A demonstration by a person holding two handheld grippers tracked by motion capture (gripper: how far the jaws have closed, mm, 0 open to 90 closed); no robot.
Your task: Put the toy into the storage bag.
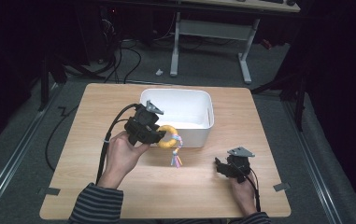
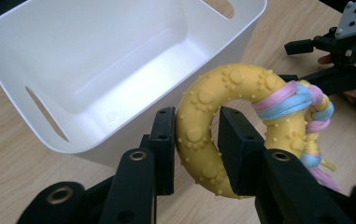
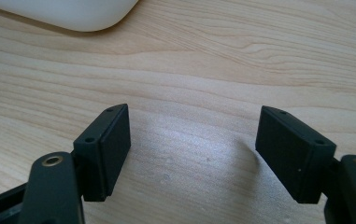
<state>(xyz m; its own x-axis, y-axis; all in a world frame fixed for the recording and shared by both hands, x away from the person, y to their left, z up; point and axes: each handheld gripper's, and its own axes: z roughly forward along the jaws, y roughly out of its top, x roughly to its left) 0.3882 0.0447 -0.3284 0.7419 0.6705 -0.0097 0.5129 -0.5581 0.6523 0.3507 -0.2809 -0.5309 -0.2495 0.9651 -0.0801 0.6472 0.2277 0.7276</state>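
Left gripper (image 2: 196,140) clamped on yellow paw-print ring toy (image 2: 203,135) with pastel rope beside white plastic bin (image 2: 73,140); right gripper (image 3: 192,154) wide apart, empty; no legible writing.

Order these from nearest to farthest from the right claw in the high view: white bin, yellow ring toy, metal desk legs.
1. Yellow ring toy, to the right claw's left, held in the left claw.
2. White bin, beyond the toy.
3. Metal desk legs, on the floor past the table.
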